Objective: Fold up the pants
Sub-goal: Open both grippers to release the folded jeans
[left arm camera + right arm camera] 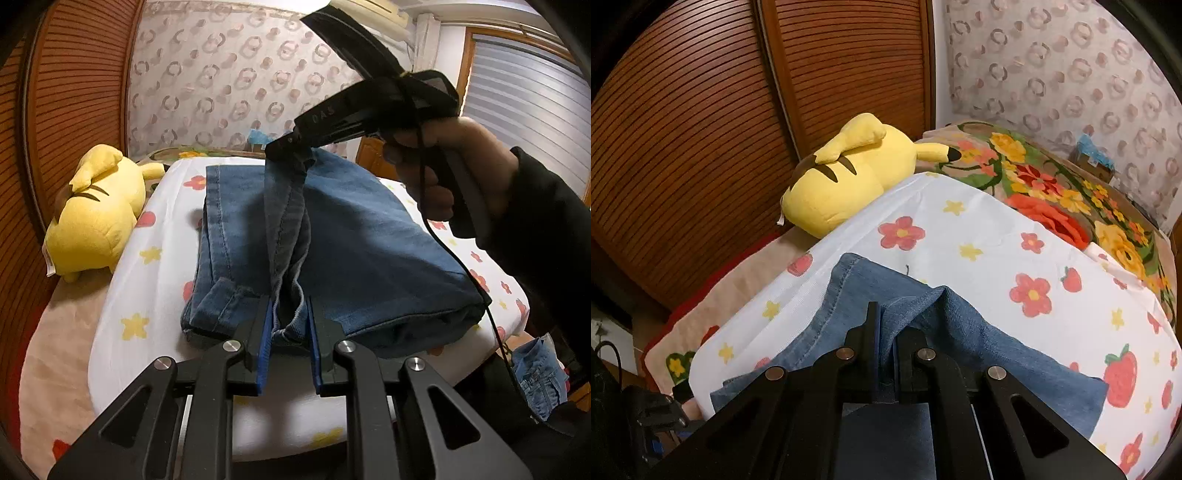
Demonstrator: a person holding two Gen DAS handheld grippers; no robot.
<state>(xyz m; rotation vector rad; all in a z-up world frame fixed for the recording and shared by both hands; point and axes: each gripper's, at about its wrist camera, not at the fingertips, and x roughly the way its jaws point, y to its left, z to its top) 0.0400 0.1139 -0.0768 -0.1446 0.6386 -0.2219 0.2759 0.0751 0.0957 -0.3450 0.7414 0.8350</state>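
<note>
Blue denim pants [354, 236] lie partly folded on a white flowered cloth [147, 280]. My left gripper [290, 325] is shut on the near edge of the pants. My right gripper [286, 149] is held by a hand at the far side and is shut on the other end of the same lifted strip of denim. In the right wrist view my right gripper [886, 332] pinches a raised fold of the pants [979, 343] above the cloth [960, 229].
A yellow plush toy [96, 214] lies at the cloth's left edge, also in the right wrist view [849, 173]. Brown slatted doors [701, 129] stand behind it. A flowered blanket [1071, 192] lies beyond. More denim [539, 373] lies low on the right.
</note>
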